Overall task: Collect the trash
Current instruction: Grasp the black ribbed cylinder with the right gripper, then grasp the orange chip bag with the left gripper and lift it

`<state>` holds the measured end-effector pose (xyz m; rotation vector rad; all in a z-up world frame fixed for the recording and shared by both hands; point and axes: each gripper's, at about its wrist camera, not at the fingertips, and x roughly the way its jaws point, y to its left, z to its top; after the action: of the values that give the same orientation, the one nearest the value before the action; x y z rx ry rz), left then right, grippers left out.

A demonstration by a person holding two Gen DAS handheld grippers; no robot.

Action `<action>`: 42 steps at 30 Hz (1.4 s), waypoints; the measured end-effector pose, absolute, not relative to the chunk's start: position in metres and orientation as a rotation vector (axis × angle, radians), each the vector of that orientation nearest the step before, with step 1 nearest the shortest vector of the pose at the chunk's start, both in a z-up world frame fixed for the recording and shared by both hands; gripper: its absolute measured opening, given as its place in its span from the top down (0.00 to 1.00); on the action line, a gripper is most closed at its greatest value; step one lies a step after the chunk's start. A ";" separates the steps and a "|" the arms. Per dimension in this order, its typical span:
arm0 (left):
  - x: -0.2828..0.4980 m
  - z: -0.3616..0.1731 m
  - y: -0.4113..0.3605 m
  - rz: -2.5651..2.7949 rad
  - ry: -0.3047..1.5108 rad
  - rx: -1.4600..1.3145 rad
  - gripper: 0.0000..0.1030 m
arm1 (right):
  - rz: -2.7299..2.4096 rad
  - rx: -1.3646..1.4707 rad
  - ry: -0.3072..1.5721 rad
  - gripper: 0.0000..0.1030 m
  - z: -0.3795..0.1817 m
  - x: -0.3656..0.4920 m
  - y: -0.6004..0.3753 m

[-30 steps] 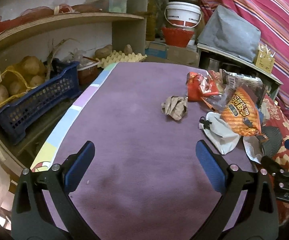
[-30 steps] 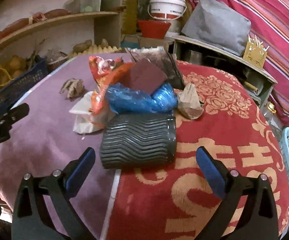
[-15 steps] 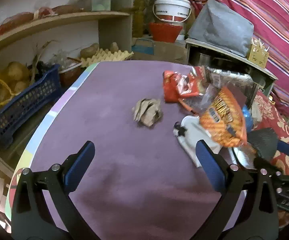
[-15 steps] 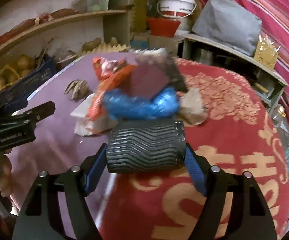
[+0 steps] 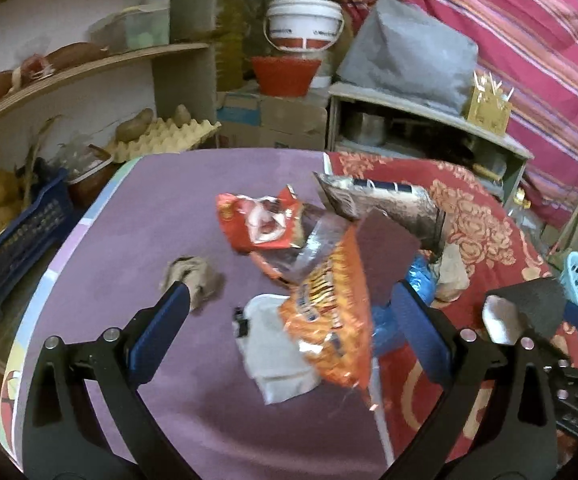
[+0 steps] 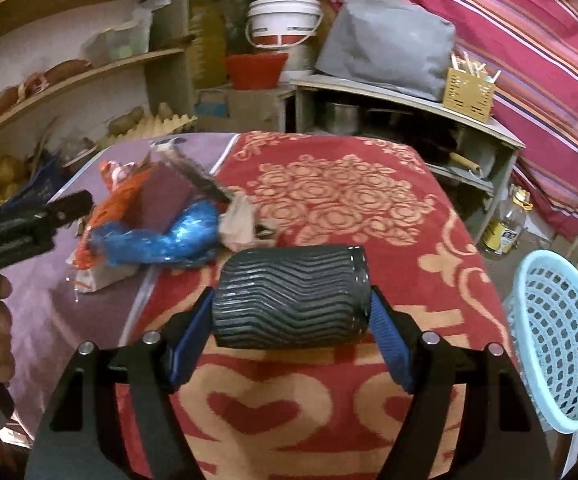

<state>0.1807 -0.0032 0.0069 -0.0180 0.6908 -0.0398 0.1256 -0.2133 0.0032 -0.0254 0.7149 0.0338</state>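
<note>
Litter [image 5: 325, 320] on purple-and-red cloth [image 5: 137, 240]

A purple mat [image 5: 137, 216] and a red flowered mat [image 6: 341, 196] cover the surface side by side. Along their seam lie an orange snack bag [image 5: 329, 320], a red wrapper [image 5: 257, 224], a blue bag [image 6: 177, 236] and white paper [image 5: 269, 352]. A crumpled brown paper [image 5: 199, 280] sits apart on the purple side.

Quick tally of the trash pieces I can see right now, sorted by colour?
Red or orange: 2, red snack bag and orange chip bag
Blue: 1, blue plastic bag
Black: 1, ribbed black cup, in the right gripper
Brown or tan: 2, crumpled brown paper and tan paper wad
White: 1, white pouch
Silver: 1, silvery foil bag
Total: 8
</note>
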 end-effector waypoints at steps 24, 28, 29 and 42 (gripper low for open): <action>0.172 0.011 -0.021 -0.057 0.700 0.055 0.88 | -0.021 0.037 0.672 0.28 0.015 0.114 -0.267; 0.163 0.023 -0.013 -0.034 0.658 0.055 0.88 | -0.027 0.049 0.663 0.28 0.017 0.109 -0.274; 0.161 0.025 -0.012 -0.026 0.653 0.057 0.88 | -0.028 0.051 0.663 0.28 0.017 0.109 -0.275; 0.160 0.018 -0.002 0.007 0.691 0.071 0.83 | -0.030 0.073 0.652 0.28 0.019 0.100 -0.289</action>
<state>0.1602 -0.0021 0.0176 0.0711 0.6911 0.0072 0.1002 -0.2887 0.0194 0.0733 0.6523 -0.0303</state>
